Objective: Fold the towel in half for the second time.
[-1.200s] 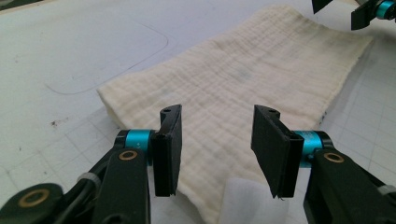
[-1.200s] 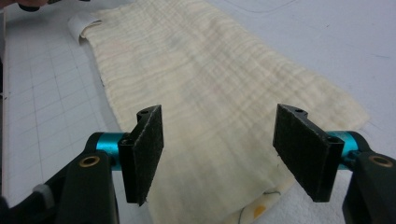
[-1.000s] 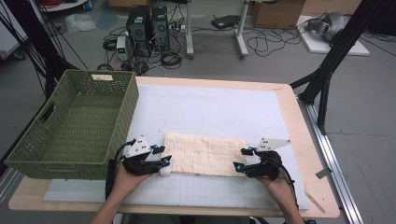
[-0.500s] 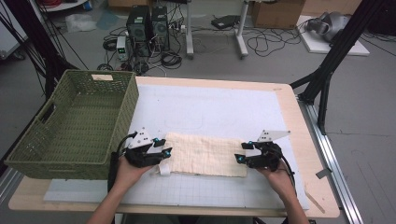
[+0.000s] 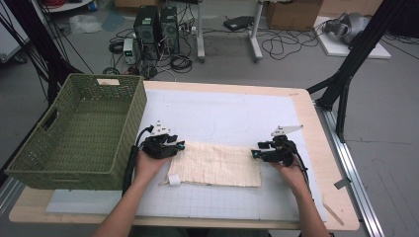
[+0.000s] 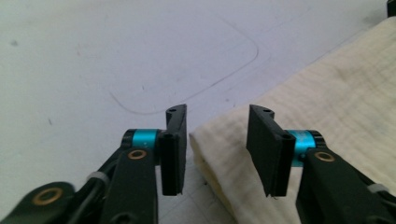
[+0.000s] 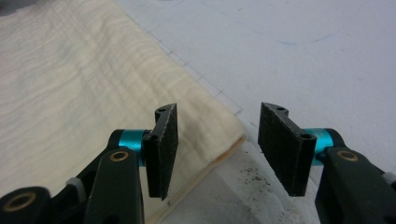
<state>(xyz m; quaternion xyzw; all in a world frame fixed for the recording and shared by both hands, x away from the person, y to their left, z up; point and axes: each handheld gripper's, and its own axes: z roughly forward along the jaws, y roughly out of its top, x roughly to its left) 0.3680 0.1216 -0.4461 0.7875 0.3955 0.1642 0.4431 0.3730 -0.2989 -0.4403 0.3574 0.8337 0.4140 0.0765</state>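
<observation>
The folded cream cloth (image 5: 216, 164) lies flat on the white gridded mat (image 5: 222, 113), near the front edge, a small white tag sticking out at its front left corner. The mat covers a pale wooden table (image 5: 316, 143). A green woven basket (image 5: 74, 133) stands on the table's left end, just beside the cloth. Beyond the table there's grey floor with computer towers (image 5: 157, 22), loose cables and black stand legs.

Left gripper (image 5: 170, 147) sits at the cloth's far left corner, right gripper (image 5: 257, 153) at its far right corner. Up close, the left gripper view shows a waffle-textured weave and a layered folded edge. The left gripper (image 6: 217, 144) has its jaws spread, the corner lying between them, not pinched. In the right gripper view the right gripper (image 7: 218, 147) is spread too, and the cloth (image 7: 93, 88) has its corner in the gap, with dark specks on the mat just below it.
</observation>
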